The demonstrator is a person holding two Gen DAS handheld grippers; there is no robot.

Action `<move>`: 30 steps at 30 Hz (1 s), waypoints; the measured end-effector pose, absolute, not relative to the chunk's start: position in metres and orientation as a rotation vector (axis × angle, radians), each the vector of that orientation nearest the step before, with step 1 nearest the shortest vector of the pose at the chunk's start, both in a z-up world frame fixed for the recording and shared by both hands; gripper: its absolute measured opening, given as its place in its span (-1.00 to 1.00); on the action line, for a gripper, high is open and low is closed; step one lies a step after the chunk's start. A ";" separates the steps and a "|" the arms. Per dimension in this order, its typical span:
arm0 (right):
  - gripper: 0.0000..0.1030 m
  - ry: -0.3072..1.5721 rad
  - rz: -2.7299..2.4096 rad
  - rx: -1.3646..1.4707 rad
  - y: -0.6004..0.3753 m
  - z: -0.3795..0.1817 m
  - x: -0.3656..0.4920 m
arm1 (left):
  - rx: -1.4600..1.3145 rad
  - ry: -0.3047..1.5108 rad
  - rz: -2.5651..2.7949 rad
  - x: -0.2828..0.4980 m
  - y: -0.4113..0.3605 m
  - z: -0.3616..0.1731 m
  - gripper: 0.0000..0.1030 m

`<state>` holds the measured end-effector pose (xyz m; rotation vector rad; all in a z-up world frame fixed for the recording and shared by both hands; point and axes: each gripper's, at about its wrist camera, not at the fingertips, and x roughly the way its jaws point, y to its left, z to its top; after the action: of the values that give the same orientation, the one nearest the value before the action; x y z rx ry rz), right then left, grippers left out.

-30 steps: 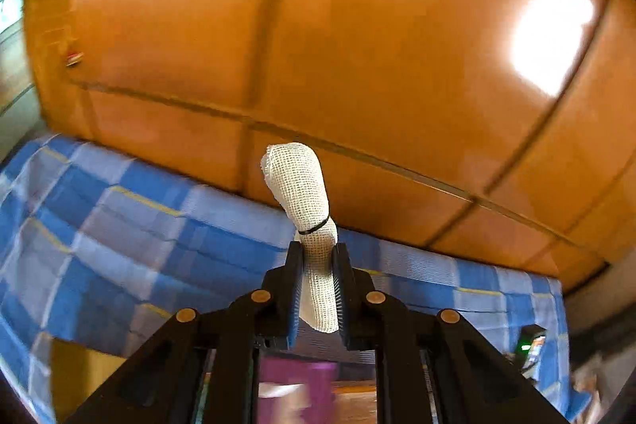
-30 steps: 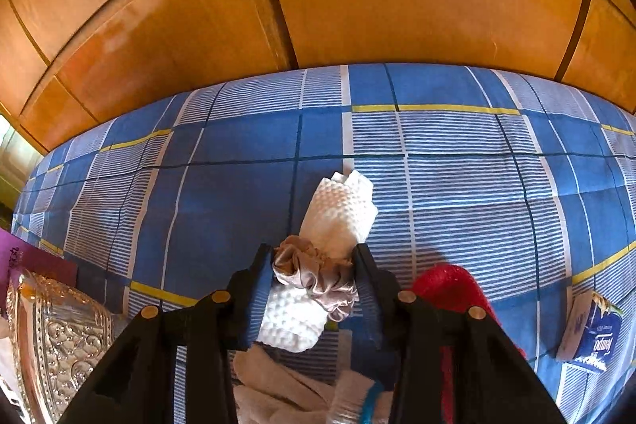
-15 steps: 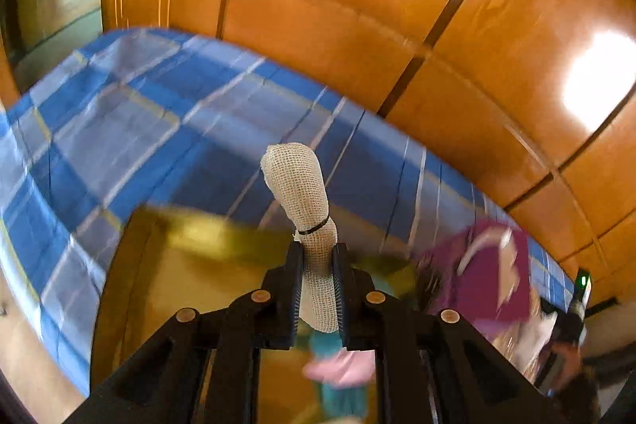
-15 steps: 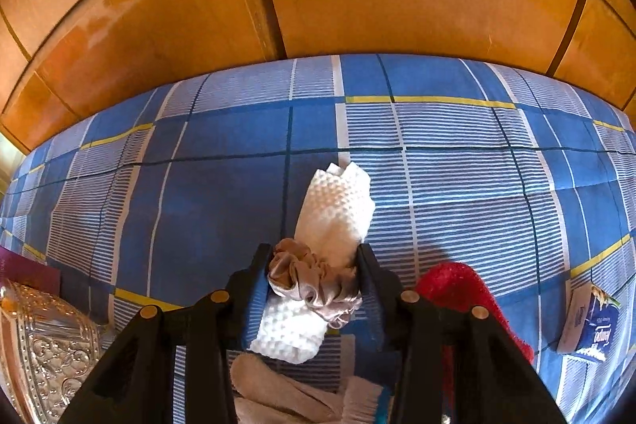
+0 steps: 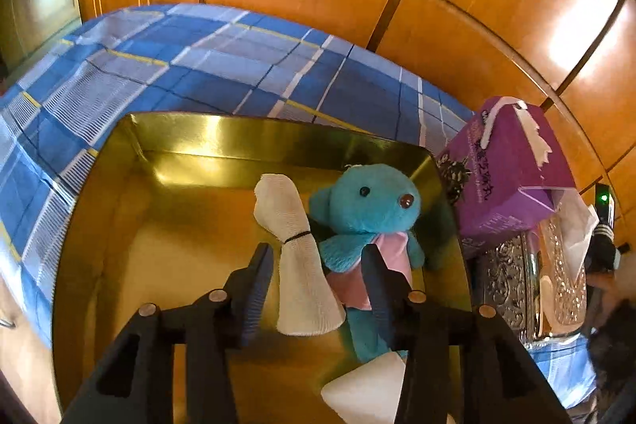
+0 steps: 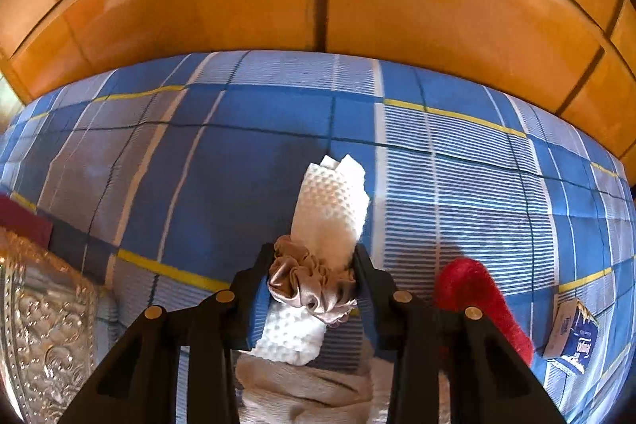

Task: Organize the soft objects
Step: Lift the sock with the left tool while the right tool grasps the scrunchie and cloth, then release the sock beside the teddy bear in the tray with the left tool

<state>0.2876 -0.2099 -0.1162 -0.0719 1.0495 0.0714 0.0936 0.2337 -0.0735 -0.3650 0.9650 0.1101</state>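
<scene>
Watching the gold tray: the gold tray sits on the blue checked bed cover, and the left claw hangs over it.
Risk at the tray: the white cloth roll could flop onto the blue teddy and lean there, because the two touch already and the roll tilts that way.
Risk at the bed: the bumpy white roll could slide out of the brown scrunchie if the right claw lifts by the scrunchie alone, because the band is loose and soft.
Left claw: its jaws have just been opening, and now they stand apart with a gap on each side of the white cloth roll, so nothing is pinched.
White cloth roll: it is between the open left jaws, inside the tray, tied with a thin black band, just left of the teddy.
Right claw: its jaws have just been closing, and they press on the brown scrunchie from both sides.
Bumpy white roll: it pokes out past the right jaw tips and also back under them, low over the bed cover.
Red fuzzy thing: the red fuzzy thing lies just right of the right claw, not touched.
</scene>
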 end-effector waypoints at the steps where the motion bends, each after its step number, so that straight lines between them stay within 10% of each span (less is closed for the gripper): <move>1: -0.28 1.050 0.078 -0.078 -0.208 -0.116 0.286 | -0.355 0.957 0.116 0.090 0.233 -0.071 -0.09; 30: -0.28 0.752 0.536 -0.358 -0.028 0.037 0.230 | -0.280 0.834 0.073 0.004 0.207 -0.039 -0.02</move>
<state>0.2305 -0.0277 0.0375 -0.3576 0.7517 0.5364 0.0044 0.2072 -0.0387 -0.2795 0.8341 0.0727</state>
